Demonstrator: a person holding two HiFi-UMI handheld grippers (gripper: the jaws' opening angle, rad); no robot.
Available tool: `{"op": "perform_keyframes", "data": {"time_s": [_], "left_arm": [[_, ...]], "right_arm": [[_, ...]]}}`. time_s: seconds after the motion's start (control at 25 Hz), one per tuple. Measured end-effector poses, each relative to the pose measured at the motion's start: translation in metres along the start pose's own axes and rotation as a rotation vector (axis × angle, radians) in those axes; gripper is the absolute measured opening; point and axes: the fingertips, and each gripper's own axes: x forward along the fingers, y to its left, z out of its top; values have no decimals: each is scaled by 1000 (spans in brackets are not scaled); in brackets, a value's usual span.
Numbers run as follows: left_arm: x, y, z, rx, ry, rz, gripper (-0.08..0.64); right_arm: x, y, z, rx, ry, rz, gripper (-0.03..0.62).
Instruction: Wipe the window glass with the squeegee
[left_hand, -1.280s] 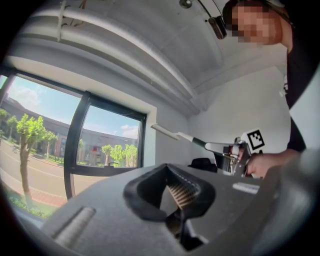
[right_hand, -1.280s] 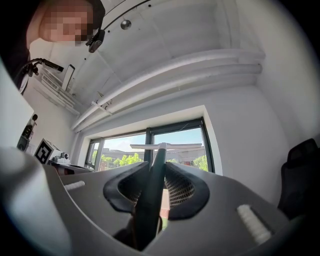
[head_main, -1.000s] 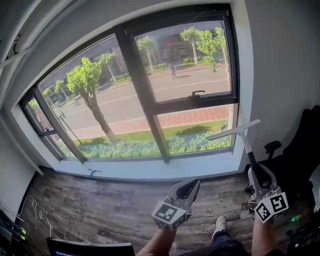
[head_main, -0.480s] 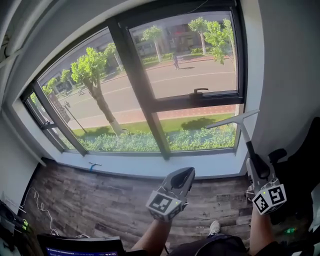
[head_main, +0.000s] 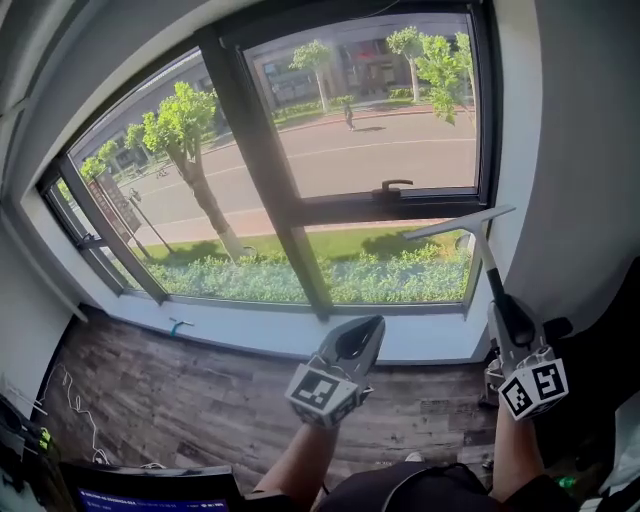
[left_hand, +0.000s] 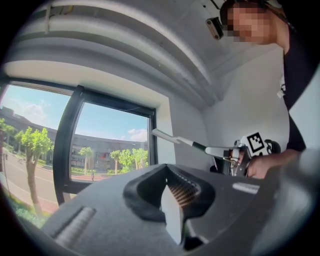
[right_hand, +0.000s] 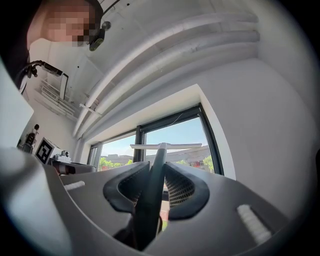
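Jaws of the right gripper (head_main: 512, 322) were clamped on the squeegee (head_main: 488, 265). They gripped low on its dark handle, so the shaft stood up and forward and the white blade rode crosswise at the top. The blade hung before the lower right part of the glass (head_main: 395, 272), close to the frame (head_main: 484, 120) on that side. Whether its edge touched the pane could not be told from any view. Holding so far down the handle probably served reach, carrying the blade to the window from back behind the sill (head_main: 250, 328). The left gripper (head_main: 356, 342) hovered lower and toward the middle, well apart from the squeegee. Its jaws were together on nothing and pointed at the window. It seemed kept aside, since the job called for one tool. Wiping looked not yet properly begun.
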Motion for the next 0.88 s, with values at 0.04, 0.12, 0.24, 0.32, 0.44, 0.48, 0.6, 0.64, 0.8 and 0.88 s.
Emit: {"op": "perform_keyframes", "data": {"time_s": [0.04,0.12,0.24,0.32,0.44,0.48,0.6,0.64,0.8,0.88], "left_arm": [[5,1,1,-1,-3,-2,3],[15,3,0,-3,-9,-4,3],[28,6,-1,-6,-15,-1,3],[34,9,-3,-8,-18,6,3],[38,13,-5,-9,-18,16,3],[39,14,-6,-10,-16,18,3],[44,19,-8,-21,-10,26,3],[45,21,-7,-25,-4,33,3],[52,31,-16,-47,10,28,3],[56,38,-26,-58,8,14,3]], "right_arm": [[4,-4,1,-1,-1,0,100],[10,-10,2,-3,-3,3,100],[21,-20,1,-8,-3,8,100],[26,-27,-3,-7,2,5,100],[31,-34,-5,1,3,2,100],[32,-36,-5,3,1,1,100],[38,-39,-4,3,-4,-2,100],[41,-39,-5,4,-3,-1,100],[52,-38,-15,5,17,4,100],[59,-39,-22,0,24,1,100]]}}
